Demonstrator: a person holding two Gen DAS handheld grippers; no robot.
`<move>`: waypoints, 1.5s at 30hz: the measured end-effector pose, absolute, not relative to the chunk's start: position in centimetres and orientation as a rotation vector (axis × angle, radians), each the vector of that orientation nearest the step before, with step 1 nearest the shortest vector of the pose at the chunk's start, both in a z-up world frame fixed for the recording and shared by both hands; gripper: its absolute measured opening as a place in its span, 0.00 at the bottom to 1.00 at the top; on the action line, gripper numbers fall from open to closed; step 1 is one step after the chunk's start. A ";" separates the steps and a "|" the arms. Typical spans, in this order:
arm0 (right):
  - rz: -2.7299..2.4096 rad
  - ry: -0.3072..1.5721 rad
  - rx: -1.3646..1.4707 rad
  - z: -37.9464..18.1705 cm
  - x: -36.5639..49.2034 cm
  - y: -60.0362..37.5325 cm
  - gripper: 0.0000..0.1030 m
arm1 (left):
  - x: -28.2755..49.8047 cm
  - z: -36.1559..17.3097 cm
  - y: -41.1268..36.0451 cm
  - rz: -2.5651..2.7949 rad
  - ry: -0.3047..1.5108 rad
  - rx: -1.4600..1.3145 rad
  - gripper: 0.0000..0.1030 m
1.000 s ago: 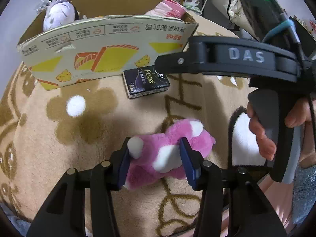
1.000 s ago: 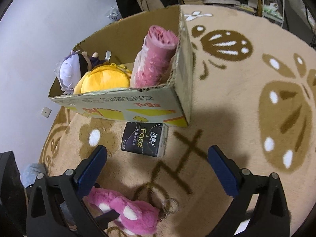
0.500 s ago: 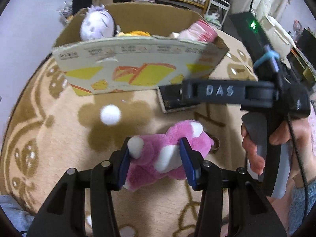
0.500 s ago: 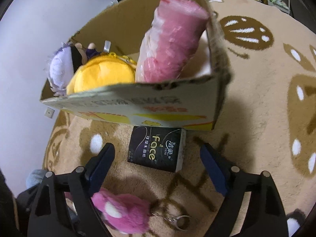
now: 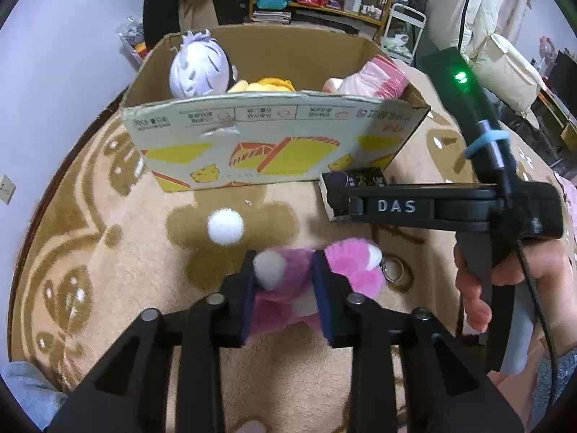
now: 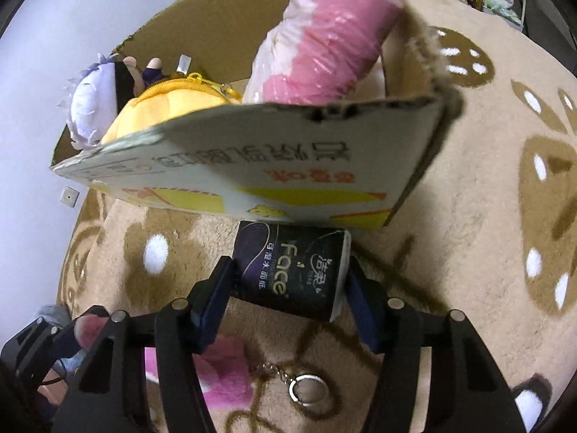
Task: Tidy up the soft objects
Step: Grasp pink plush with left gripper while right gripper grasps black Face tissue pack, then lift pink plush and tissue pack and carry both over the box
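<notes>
Beige rug (image 5: 108, 245) with brown flower pattern covers the floor. Cardboard box (image 5: 274, 144) sits on it, holding a white-haired plush doll (image 5: 198, 68), yellow plush pouch (image 6: 162, 108) and pink plastic-wrapped roll (image 6: 324, 36). Black "Face" tissue pack (image 6: 295, 270) lies just in front of the box; right claw (image 6: 288, 299) closing around it, pads at both sides. Left claw (image 5: 285, 288) closing, squeezing the pink plush keychain toy (image 5: 346, 267) on the rug.

Tan patterned rug (image 5: 119, 274), cardboard box (image 5: 274, 144), tissue pack (image 6: 292, 270), pink plush (image 5: 353, 267)
</notes>
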State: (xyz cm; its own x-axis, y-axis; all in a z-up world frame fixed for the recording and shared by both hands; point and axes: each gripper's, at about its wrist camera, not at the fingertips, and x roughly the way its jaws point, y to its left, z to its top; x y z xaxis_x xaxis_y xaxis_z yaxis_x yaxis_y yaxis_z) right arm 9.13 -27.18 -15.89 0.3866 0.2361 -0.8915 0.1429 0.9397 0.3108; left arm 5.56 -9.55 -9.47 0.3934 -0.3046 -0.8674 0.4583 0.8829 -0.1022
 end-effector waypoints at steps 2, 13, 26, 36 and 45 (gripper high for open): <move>0.062 1.168 0.362 -15.4 8.9 -27.1 0.62 | 5.9 -9.5 -9.3 -0.488 1.062 0.146 0.23; 0.069 1.085 0.382 -12.0 6.5 -28.0 0.62 | 5.2 -8.1 -9.5 -0.503 0.980 0.141 0.18; 0.098 0.911 0.373 -5.5 3.8 -28.3 0.62 | 4.0 -3.8 -8.1 -0.407 0.783 0.170 0.17; 0.114 0.830 0.346 -2.8 3.6 -27.7 0.62 | 3.6 1.9 -6.8 -0.358 0.615 0.143 0.17; 0.095 0.768 0.340 -0.8 4.5 -28.6 0.62 | 6.1 5.0 -6.7 -0.330 0.543 0.110 0.17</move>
State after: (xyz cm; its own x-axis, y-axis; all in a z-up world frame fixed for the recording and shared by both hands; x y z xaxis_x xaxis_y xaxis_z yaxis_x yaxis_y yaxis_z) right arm 4.51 -28.56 -0.78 0.7183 0.2074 -0.6641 0.0386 0.9412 0.3357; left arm 6.13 -6.67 4.97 0.8051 -0.2788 -0.5236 0.3367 0.9415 0.0164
